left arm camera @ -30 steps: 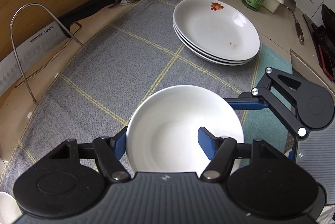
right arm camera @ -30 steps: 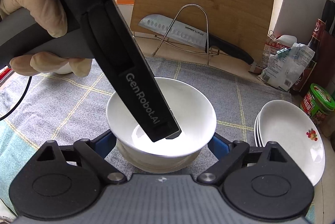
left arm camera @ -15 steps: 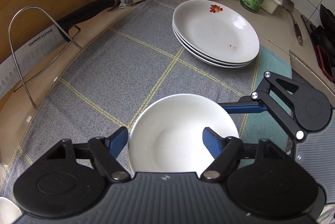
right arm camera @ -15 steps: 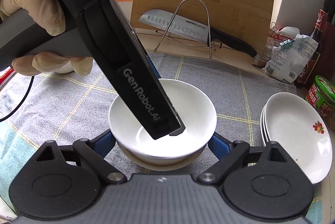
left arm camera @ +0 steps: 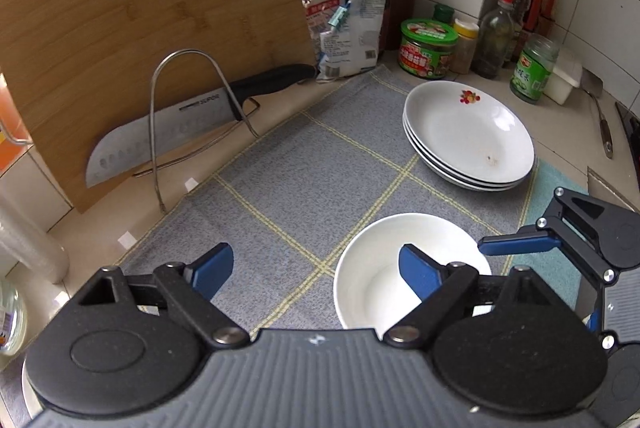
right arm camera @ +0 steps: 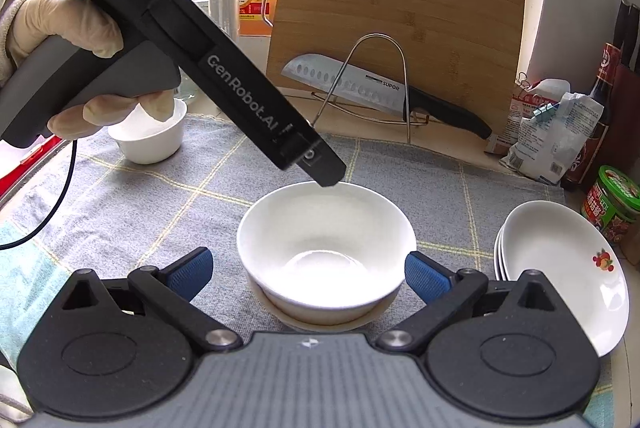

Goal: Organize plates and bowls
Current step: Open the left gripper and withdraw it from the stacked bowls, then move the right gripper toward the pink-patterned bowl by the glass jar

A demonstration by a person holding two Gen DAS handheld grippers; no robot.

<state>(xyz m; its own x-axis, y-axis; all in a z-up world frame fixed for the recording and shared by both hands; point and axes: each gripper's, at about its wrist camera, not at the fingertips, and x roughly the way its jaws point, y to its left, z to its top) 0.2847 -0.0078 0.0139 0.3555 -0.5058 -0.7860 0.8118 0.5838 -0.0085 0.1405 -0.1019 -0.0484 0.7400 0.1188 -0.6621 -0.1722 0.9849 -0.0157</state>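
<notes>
A white bowl (right arm camera: 326,240) sits nested on another bowl on the grey checked cloth (right arm camera: 208,188); it also shows in the left wrist view (left arm camera: 376,268). My right gripper (right arm camera: 308,274) is open with its blue pads on either side of the bowl, not touching it. My left gripper (left arm camera: 316,268) is open and empty, lifted above and to the left of the bowl. A stack of three white plates (left arm camera: 470,136) lies at the right, also in the right wrist view (right arm camera: 564,268). A small white bowl (right arm camera: 150,134) stands at the far left.
A bamboo cutting board (right arm camera: 396,28) leans at the back with a knife (right arm camera: 360,84) on a wire rack (right arm camera: 376,84). Food packets (left arm camera: 348,32), jars (left arm camera: 428,46) and bottles (left arm camera: 496,36) line the tiled wall. A spatula (left arm camera: 600,116) lies at the right.
My left gripper has let go of the bowl, opened wide and pulled up and to the left, out of the bowl. The bowl now rests on the one beneath. The right gripper stayed open.
</notes>
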